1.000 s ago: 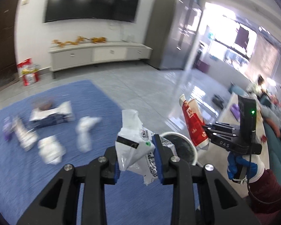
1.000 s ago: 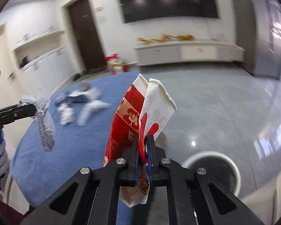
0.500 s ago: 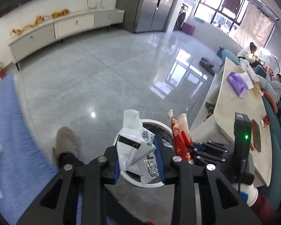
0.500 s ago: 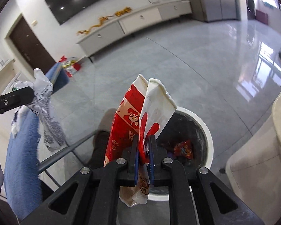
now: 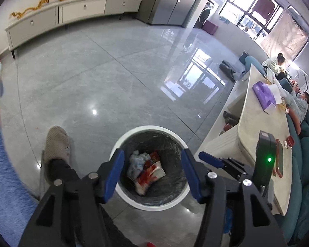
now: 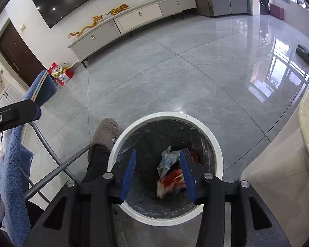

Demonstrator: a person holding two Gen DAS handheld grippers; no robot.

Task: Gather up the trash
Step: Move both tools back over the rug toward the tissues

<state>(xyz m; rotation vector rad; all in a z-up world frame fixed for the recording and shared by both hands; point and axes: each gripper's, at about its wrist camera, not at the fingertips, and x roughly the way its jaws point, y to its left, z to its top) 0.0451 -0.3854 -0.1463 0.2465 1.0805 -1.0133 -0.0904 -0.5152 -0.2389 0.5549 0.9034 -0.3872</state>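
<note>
- Left gripper (image 5: 152, 169): jaws opening, nothing between them, poised right over the white bin (image 5: 146, 128).
- Right gripper (image 6: 158, 169): jaws opening too, empty, above that bin.
- White wrapper (image 5: 137, 160) and red packet (image 5: 152, 171) lie in the bin, below both grippers.

The right gripper (image 6: 157, 170) with blue pads hung over the round white trash bin (image 6: 217, 150) lined with a clear plastic bag. Its jaws were opening with nothing between them. A crumpled white wrapper (image 6: 168, 160) and a red and white paper bag (image 6: 171, 183) lay inside the bin, and a grey slipper (image 6: 106, 132) stood just beside it on the shiny grey floor (image 6: 175, 78).
</note>
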